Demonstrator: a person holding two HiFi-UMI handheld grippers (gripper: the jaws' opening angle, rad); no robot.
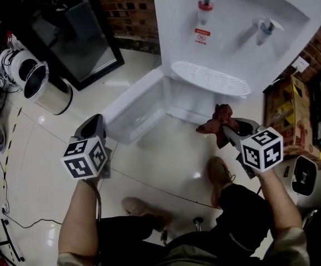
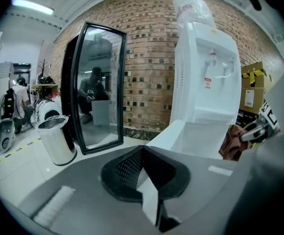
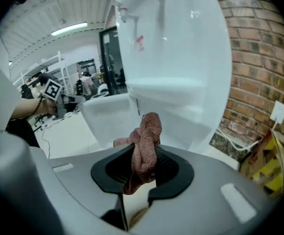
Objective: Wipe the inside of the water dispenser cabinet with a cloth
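Pinching the cloth [image 1: 218, 120], the right gripper [image 1: 226, 129] faces the open cabinet [image 1: 184, 101], ready to wipe. The left gripper [image 1: 96, 123], jaws together and empty, hangs aside.

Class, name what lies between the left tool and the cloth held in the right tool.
Only bare floor tile: the head view shows nothing on it between the left tool and the cloth in the right tool.
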